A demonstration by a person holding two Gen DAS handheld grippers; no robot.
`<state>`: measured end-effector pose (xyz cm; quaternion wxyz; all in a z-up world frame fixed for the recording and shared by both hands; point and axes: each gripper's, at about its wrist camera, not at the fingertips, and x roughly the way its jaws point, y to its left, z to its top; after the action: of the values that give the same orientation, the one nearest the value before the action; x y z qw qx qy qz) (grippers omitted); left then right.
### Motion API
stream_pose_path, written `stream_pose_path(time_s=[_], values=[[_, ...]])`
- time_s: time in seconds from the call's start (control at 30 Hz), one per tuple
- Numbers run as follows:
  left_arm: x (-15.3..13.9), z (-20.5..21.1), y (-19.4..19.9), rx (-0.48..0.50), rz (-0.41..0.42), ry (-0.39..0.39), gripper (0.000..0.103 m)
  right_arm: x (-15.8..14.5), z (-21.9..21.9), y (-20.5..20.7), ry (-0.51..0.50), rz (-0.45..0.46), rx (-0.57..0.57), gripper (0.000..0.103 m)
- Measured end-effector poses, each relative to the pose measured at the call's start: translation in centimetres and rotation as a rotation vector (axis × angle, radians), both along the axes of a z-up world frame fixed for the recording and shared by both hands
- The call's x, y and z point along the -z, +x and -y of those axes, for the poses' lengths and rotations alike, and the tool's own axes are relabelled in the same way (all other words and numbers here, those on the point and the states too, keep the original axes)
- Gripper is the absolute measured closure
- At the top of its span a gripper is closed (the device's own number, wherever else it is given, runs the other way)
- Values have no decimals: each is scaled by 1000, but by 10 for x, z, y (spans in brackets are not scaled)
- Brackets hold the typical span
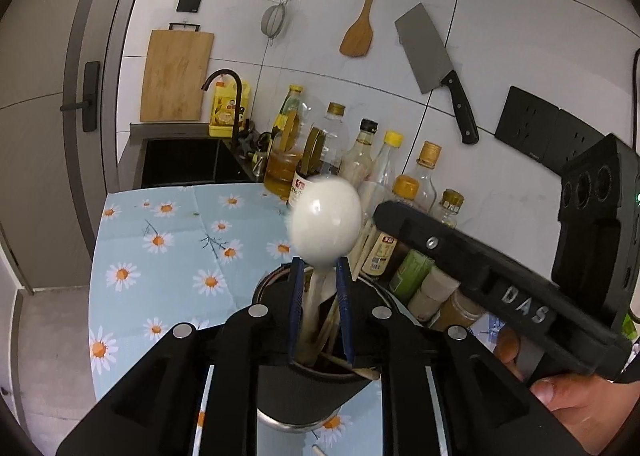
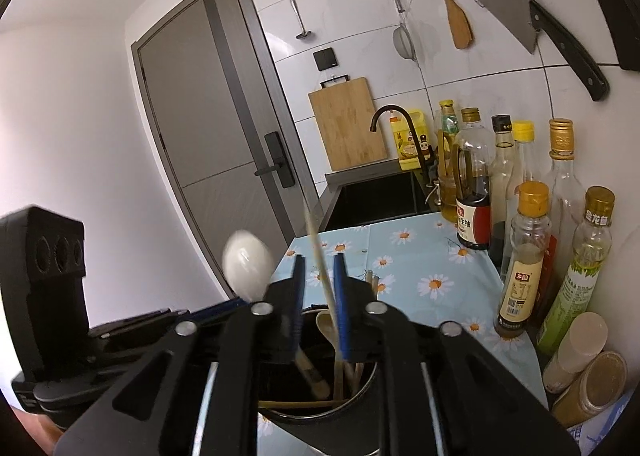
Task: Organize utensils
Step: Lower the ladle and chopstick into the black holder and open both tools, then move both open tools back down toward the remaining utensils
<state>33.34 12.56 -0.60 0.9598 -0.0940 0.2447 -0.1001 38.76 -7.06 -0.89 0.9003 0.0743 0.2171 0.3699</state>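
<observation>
The white spoon (image 1: 324, 222) stands in the cup (image 1: 304, 400) on the desk (image 1: 160, 240), between the left claw's (image 1: 320, 308) loose pads. The right claw (image 2: 318, 308) has let the chopstick (image 2: 320, 256) drop in too. Nearly done.

Worktop (image 1: 168, 232) lies open toward its left edge and sink-side end. Bottles (image 2: 520, 256) crowd the wall edge; the utensil holder (image 2: 360, 388) is already crowded with upright handles.
</observation>
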Motion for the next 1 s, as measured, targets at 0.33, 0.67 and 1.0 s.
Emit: stream_pose_path(time_s=[0.33,0.67,1.0], values=[[-8,0,-9,-12,4,2,87,-12,12,-12,20,6,11,86],[-25,1,-36,-17,41,9,87,-26,24,-29,15,22,-6,81],[-47,5,-73,-29,55,0,82,-50,35,-57,-21,26,-57,81]])
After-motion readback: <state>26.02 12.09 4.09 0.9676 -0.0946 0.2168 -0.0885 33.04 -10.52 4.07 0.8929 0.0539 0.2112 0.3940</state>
